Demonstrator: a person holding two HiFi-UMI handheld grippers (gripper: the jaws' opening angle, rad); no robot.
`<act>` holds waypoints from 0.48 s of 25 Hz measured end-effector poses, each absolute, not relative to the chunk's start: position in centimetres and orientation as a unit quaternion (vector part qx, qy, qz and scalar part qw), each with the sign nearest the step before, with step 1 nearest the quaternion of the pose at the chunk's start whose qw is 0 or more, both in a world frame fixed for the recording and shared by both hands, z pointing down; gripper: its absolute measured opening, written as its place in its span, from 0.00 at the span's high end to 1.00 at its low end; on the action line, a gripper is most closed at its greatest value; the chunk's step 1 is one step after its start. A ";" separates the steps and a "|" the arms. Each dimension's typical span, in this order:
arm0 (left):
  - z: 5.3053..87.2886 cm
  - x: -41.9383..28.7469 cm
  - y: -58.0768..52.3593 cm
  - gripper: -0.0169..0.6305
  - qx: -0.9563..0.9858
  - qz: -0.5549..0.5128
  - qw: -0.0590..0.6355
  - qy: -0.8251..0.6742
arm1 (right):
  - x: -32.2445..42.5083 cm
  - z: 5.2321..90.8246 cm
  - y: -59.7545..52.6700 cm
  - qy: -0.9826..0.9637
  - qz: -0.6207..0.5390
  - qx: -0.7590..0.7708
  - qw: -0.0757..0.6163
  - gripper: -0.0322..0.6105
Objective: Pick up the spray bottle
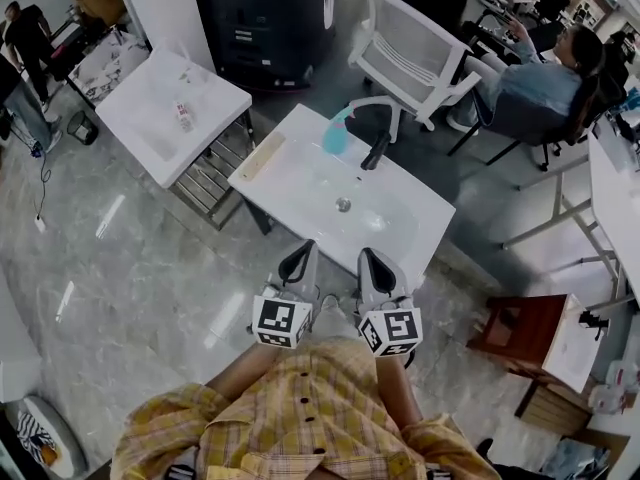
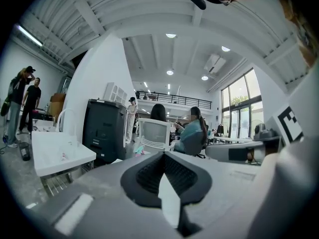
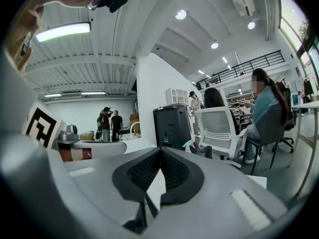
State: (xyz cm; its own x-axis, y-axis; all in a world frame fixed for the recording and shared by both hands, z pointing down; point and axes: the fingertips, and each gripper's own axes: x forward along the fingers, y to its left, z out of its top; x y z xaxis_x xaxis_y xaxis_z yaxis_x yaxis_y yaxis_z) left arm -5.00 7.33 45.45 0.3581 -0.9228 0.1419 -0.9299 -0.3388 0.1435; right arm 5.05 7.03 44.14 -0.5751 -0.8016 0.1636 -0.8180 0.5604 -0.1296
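The spray bottle [image 1: 336, 133], pale teal, stands at the far edge of a white sink basin [image 1: 290, 193], left of a black faucet [image 1: 375, 153]. It shows small and distant in the left gripper view [image 2: 139, 150] and in the right gripper view [image 3: 188, 145]. My left gripper [image 1: 298, 260] and right gripper [image 1: 377, 264] are side by side over the floor at the basin's near edge, well short of the bottle. Each has its jaws shut with nothing between them, as seen for the left gripper [image 2: 163, 156] and the right gripper [image 3: 160, 151].
A second white sink [image 1: 160, 118] stands to the left. A black cabinet [image 1: 265, 18] and a white office chair [image 1: 415, 53] are behind the basin. A person [image 1: 545, 78] sits at the right near a white desk [image 1: 615, 208]. A wooden stool [image 1: 525, 333] is lower right.
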 end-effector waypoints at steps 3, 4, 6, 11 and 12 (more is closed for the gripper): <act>45.6 -5.7 5.6 0.98 0.824 0.014 0.101 -0.557 | 4.4 44.4 5.6 -0.879 0.093 0.465 0.045 0.95; 45.6 -6.0 5.0 0.98 0.825 0.012 0.102 -0.555 | 4.1 44.5 5.1 -0.878 0.092 0.467 0.046 0.95; 45.7 -6.5 3.9 0.98 0.827 0.008 0.103 -0.552 | 3.5 44.8 4.2 -0.877 0.091 0.469 0.048 0.95; 46.3 -7.4 -0.4 0.98 0.836 0.005 0.099 -0.540 | 2.0 45.4 0.3 -0.876 0.085 0.472 0.042 0.95; 46.5 -7.7 -1.4 0.98 0.837 0.006 0.101 -0.538 | 1.7 45.5 -0.6 -0.875 0.085 0.474 0.039 0.95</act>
